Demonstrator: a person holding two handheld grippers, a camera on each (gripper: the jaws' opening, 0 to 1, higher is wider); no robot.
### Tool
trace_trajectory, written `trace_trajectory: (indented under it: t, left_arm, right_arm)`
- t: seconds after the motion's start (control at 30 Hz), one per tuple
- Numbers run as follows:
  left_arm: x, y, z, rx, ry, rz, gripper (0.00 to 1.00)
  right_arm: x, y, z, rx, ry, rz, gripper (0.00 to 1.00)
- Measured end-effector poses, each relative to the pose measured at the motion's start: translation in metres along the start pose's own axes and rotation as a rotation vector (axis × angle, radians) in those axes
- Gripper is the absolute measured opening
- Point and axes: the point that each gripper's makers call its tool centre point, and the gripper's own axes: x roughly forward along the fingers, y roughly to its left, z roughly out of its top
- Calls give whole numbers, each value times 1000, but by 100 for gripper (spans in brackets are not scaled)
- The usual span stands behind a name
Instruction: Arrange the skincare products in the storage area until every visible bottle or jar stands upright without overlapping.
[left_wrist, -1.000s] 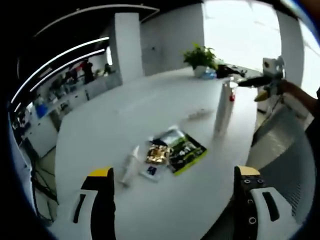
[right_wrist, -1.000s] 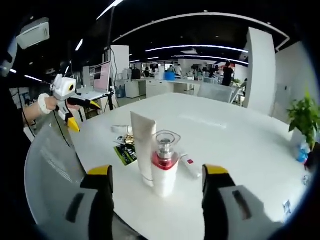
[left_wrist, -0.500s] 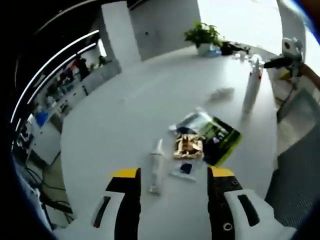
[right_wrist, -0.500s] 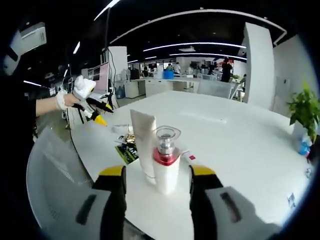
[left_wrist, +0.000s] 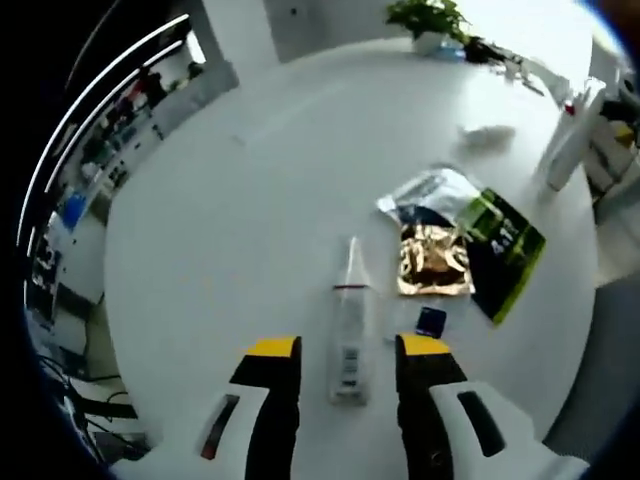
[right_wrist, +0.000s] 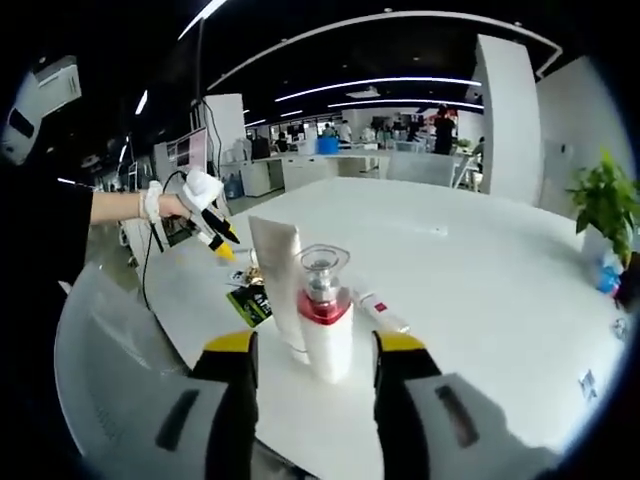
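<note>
So roughly halfway: pump bottle (right_wrist: 325, 325) and tube (right_wrist: 277, 280) stand upright between the right gripper's (right_wrist: 313, 348) open jaws. Slim tube (left_wrist: 350, 325) lies flat on the table (left_wrist: 230, 200) between the left gripper's (left_wrist: 348, 352) open, empty jaws.

A white counter (left_wrist: 230, 220) carries all items. Lying flat on it: a slim white tube (left_wrist: 349, 330), a gold sachet (left_wrist: 434, 262), a green-black packet (left_wrist: 503, 247) and a silver pouch (left_wrist: 428, 190). Standing upright near its edge: a pump bottle (right_wrist: 324, 328) and, just beside it, a tall white tube (right_wrist: 279, 277); a potted plant (right_wrist: 602, 215) stands at the far side.
</note>
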Motion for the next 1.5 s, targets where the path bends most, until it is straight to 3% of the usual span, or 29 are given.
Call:
trace_trajectory:
  t: [0.1,0.3,0.4,0.5,0.67,0.77,0.83,0.93,1.07,1.17,1.27,1.4,1.5]
  left_arm:
    - [4,2,0,14,28,14,34]
    - [13,4,0,11,68,1,25]
    - [17,-5,-2,-36,82,-56,22]
    - [20,-5,-3,9,97,-44,20]
    - [21,-7,1,-35,85,-44,18]
    - [21,-9,3,-4,45,-39,18]
    - [21,-8,2,-28,25,-38,17]
    - [20,-4,2,-84,-3,29,17]
    - [18,-9,1,-114,-24,32,16]
    - [12,-6,8,-178,-96,46,15]
    - [-3,-10,17,-266,-183,3,15]
    - [-25,-21,25,-289,-275,-25,15]
    - [-43,-40,34,-348,-363,-94,15]
  right_arm:
    - [1,-1,-1,6,3,-1,45]
    - [2,1,-1,4,4,2,45]
    - [1,2,1,3,0,3,45]
    - [-2,1,0,0,2,0,45]
    - [-8,-1,1,10,-6,-15,45]
    - [-8,1,3,52,-28,-17,44]
    - [-8,4,1,54,-29,-9,44]
    - [-6,7,-3,36,-21,-10,45]
    - [-6,13,-6,60,-15,0,44]
    - [-8,19,-6,69,-18,8,43]
    - [-10,25,-5,79,-24,18,41]
    - [-13,38,-1,109,-47,48,38]
    - [-10,52,2,151,-80,92,43]
